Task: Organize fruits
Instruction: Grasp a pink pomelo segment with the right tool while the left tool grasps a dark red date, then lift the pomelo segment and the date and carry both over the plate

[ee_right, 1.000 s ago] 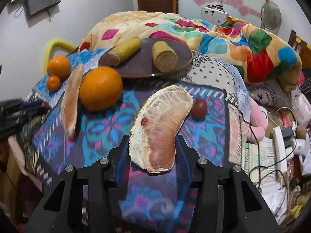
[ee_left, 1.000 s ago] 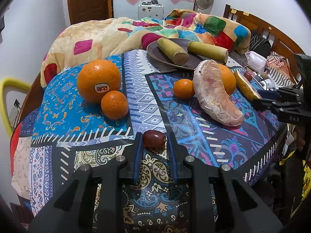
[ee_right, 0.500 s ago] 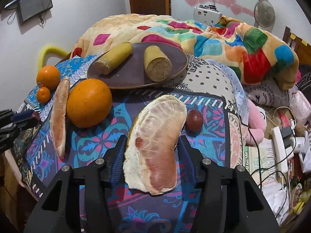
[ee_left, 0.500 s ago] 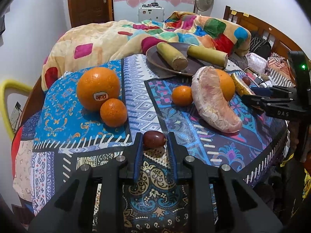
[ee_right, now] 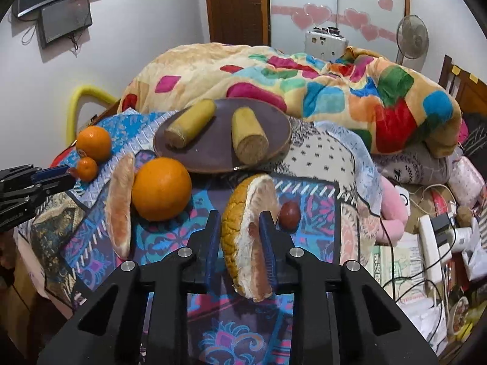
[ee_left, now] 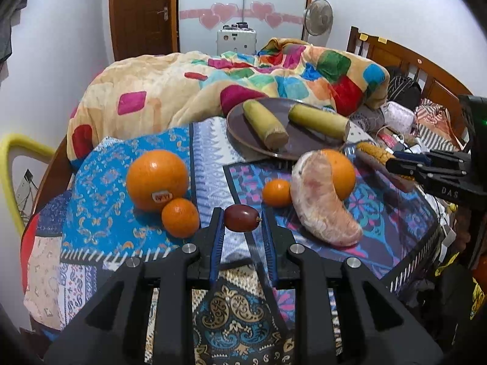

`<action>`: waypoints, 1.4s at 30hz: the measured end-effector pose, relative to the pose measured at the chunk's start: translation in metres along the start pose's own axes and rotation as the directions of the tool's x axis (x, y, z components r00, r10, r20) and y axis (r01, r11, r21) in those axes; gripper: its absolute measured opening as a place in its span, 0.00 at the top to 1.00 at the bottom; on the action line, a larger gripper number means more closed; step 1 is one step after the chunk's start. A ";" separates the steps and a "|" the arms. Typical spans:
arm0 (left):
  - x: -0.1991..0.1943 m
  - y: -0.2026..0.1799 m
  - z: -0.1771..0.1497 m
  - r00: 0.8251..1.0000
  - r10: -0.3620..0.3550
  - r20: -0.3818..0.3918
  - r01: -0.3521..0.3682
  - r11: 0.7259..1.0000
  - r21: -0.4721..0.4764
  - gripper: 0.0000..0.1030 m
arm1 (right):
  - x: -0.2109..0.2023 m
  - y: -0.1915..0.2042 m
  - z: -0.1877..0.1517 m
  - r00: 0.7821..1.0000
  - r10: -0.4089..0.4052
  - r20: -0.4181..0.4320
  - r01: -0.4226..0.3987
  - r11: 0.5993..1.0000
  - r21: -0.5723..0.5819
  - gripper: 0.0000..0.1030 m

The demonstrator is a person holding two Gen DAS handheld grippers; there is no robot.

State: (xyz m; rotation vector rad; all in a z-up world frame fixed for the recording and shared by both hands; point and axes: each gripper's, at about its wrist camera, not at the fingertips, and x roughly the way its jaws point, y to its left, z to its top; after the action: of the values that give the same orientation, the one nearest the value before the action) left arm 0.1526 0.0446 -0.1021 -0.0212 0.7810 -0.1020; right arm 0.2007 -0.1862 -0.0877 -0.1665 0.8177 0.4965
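My left gripper [ee_left: 242, 222] is shut on a small dark red fruit [ee_left: 242, 218], held just above the patterned cloth [ee_left: 100, 213]. A large stickered orange [ee_left: 156, 179] and a small orange [ee_left: 180, 222] lie to its left. Another small orange [ee_left: 276, 192], a peeled pomelo segment [ee_left: 322, 203] and a large orange [ee_left: 342, 172] lie to its right. My right gripper [ee_right: 240, 216] is closing its jaws on a rind-backed pomelo segment [ee_right: 243, 237], tipped on edge between the pads. A second dark red fruit [ee_right: 289, 211] rests just past it.
A brown plate [ee_right: 213, 158] with two yellow cut stalks [ee_right: 249, 137] sits at the back of the cloth. A colourful blanket [ee_right: 334, 91] is heaped behind. Cables and clutter [ee_right: 432, 237] fill the right side, and a yellow chair frame [ee_left: 18, 152] stands at the left.
The right jaws have narrowed onto the pomelo segment, which turned from lying flat onto its edge and rose. The left gripper has lifted a little with the red fruit.
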 end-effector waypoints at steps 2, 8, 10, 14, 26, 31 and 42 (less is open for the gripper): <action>-0.001 0.000 0.004 1.000 -0.002 0.008 0.002 1.000 -0.004 0.76 | 0.001 0.000 0.000 1.000 -0.004 0.004 0.004 1.000 -0.003 0.78; 0.000 -0.002 0.016 1.000 -0.006 0.024 0.006 1.000 -0.004 0.76 | -0.005 0.001 0.007 0.999 -0.005 0.032 0.006 1.000 -0.016 0.80; 0.002 -0.003 0.021 1.000 -0.005 0.029 0.005 1.000 0.000 0.76 | -0.008 0.002 0.010 0.999 -0.005 0.041 0.005 1.000 -0.021 0.81; 0.002 -0.005 0.026 0.999 -0.011 0.036 0.011 1.000 0.006 0.76 | -0.015 0.004 0.020 0.998 -0.019 0.067 0.022 0.999 -0.044 0.97; -0.001 -0.009 0.020 0.999 -0.034 0.022 0.034 0.999 0.006 0.76 | 0.005 0.002 -0.005 0.996 0.035 -0.080 -0.035 0.999 0.000 0.67; -0.004 -0.007 0.013 1.000 -0.028 0.015 0.028 1.000 0.008 0.76 | 0.031 0.001 -0.014 0.989 0.041 -0.143 -0.038 0.999 0.019 0.53; -0.007 -0.007 0.012 1.000 -0.019 0.017 0.019 1.000 0.005 0.76 | 0.038 0.006 -0.015 0.997 -0.007 -0.072 0.007 1.000 0.003 0.55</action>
State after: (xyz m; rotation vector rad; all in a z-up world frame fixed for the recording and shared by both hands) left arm 0.1553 0.0381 -0.0882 -0.0247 0.7634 -0.1216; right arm 0.2101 -0.1721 -0.1251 -0.1857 0.8881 0.4846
